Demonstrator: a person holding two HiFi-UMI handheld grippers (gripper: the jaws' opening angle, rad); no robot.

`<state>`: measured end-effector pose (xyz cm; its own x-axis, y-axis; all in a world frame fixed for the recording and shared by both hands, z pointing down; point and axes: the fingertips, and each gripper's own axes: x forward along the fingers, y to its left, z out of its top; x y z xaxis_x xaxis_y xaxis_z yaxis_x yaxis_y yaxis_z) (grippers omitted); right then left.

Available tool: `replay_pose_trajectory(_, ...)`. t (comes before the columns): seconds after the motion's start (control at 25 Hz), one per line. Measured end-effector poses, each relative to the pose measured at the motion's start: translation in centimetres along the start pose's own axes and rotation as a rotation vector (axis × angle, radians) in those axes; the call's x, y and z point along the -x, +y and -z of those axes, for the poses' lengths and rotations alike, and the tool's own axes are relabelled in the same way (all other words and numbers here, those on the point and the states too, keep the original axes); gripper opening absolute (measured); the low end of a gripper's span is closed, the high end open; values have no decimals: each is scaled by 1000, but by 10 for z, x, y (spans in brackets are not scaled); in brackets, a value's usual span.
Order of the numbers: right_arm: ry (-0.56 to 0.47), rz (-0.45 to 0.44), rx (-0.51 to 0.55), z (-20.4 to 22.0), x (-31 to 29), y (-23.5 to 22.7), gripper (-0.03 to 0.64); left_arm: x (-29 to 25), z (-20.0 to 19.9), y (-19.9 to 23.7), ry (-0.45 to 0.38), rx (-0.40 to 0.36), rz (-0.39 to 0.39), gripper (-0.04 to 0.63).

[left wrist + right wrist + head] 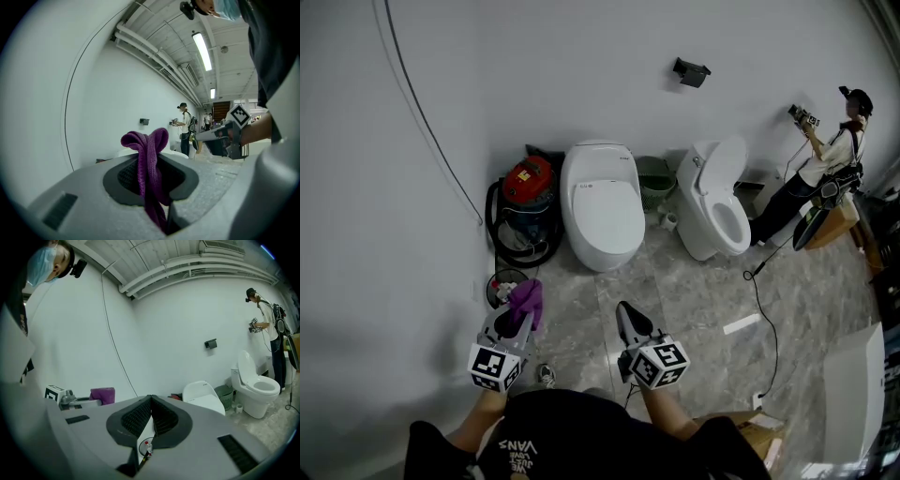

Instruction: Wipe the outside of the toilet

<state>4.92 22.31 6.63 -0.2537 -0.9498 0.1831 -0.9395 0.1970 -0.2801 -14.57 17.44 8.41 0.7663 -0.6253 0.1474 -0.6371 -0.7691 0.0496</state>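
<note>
Toilet (600,202) is untouched, so I read this as the approach step: cloth loaded, wipe not begun; left gripper (517,315) is clamped on a purple cloth (528,298), jaws pinched on the fold, a bunch sticking out past the tips and a tail hanging down between the pads in the left gripper view; right gripper (626,314) has its jaws closed on each other, nothing between them; both are held low, close to the body, side by side over the grey marbled floor (694,309); the lid-down toilet stands ahead of them against the wall (581,75), well apart from both; red vacuum (528,187) is at its left flank, touching or just beside, can't tell which; green bin (654,180) sits behind on its right; past that is a second toilet (717,202), lid up; which of the two is the target isn't clear, and the lid-down one straight ahead is my guess; a person (834,155) works at the wall far right; next move, as I judge it: step in and carry the left gripper forward and down so the loose bunch of cloth meets the lid or shell, not the jaw tips; right gripper has no obvious job beyond keeping clear; risks: the free bunch is small, so hard tips could scrape the porcelain, and the vacuum crowds the left side.
</note>
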Motion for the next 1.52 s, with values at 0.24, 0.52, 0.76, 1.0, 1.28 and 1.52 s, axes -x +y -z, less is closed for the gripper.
replay_pose_trajectory(0.24, -1, 48, -9, -1, -40, -14, 0, -19, 7, 44, 4, 15, 8, 67)
replay_pose_trajectory(0.52, -15, 45, -2, -21, -83, -62, 0, -65, 9, 62, 1, 44, -35, 67)
replay_pose_trajectory(0.76, 30, -45, 15, -24, -124, -98, 0, -111, 17, 78, 1, 66, -133, 67)
replay_pose_trajectory(1.0, 65, -77, 23, -22, -165, -133, 0, -170, 38, 90, 31, 52, -107, 67)
replay_pose_trajectory(1.28, 104, -104, 27, 26, -207, -155, 0, -227, 109, 114, 68, 59, -52, 67)
replay_pose_trajectory(1.52, 67, -105, -12, 92, -246, -172, 0, -267, 204, 126, 125, 92, 6, 67)
